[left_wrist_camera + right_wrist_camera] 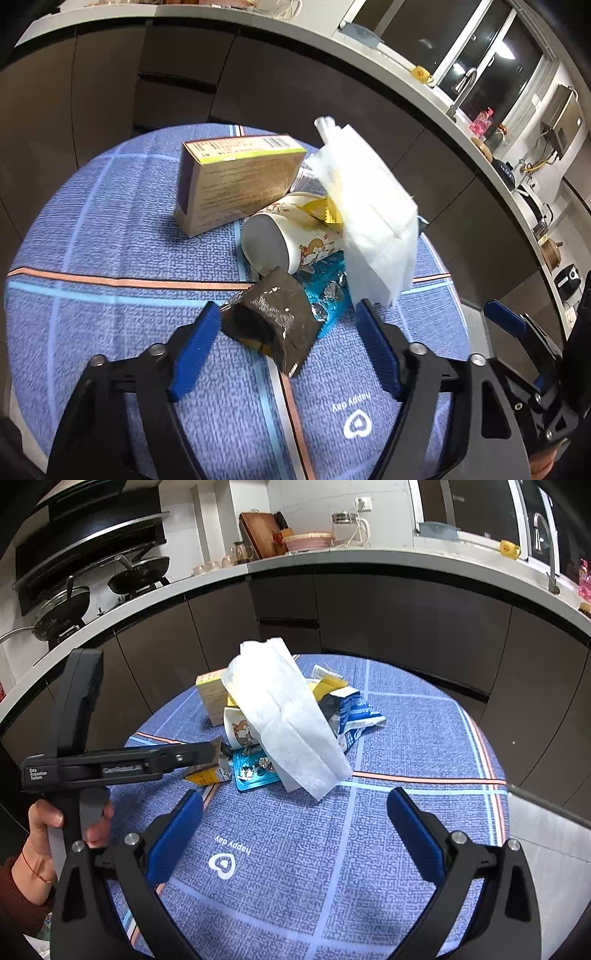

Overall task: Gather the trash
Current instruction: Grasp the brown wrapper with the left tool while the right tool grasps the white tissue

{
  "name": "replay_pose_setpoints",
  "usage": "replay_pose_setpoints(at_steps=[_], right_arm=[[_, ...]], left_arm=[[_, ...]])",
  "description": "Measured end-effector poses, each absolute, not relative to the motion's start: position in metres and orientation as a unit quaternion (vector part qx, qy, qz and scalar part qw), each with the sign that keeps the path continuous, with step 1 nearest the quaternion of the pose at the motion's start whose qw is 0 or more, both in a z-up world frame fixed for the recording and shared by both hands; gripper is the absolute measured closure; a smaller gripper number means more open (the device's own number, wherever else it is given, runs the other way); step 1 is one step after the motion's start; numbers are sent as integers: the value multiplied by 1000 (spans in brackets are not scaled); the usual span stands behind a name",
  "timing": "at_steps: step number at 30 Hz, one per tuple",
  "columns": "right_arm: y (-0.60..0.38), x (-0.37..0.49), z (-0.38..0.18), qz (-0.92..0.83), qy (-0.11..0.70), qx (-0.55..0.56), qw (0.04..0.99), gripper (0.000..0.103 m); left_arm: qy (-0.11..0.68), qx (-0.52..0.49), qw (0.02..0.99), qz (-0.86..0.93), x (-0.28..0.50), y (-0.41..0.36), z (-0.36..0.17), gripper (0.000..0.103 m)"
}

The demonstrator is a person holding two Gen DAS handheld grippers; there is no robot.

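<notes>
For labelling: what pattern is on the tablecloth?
Tablecloth: blue weave, pale blue and orange crossing stripes, white heart logo; clearest in right wrist view.

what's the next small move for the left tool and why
Probably finish closing the left tool on the dark wrapper: the wrapper lies between its blue pads, the left pad at its edge, the right pad not yet touching.

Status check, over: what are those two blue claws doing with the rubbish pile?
Left gripper open around dark brown wrapper, pads not pressing. Right gripper open, empty, short of pile. White tissue drapes over paper cup.
</notes>
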State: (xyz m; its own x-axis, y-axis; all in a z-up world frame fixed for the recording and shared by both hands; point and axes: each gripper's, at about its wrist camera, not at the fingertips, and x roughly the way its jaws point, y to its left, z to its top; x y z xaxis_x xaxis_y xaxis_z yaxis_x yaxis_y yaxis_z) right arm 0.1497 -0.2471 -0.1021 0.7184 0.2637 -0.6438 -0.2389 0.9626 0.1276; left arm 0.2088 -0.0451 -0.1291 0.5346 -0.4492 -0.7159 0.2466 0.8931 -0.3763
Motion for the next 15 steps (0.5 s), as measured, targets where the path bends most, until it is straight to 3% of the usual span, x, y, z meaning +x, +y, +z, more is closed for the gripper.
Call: replay_pose_setpoints(at_steps=[2,5,6,15], right_arm=[[-245,154,-105,142,353,23,924,3],[-239,161,-109,145,357,18,923,3],[-238,163,-110,145,358,17,922,3],[-235,200,-117,141,356,23,924,8]], left_arm=[[447,-110,864,-202,215,-47,-134,51],[455,-107,860,-204,219,-49,-140,85],[457,-106,859,-202,220,-48,-141,90],[438,-101,872,-194,198,-32,-132,93]])
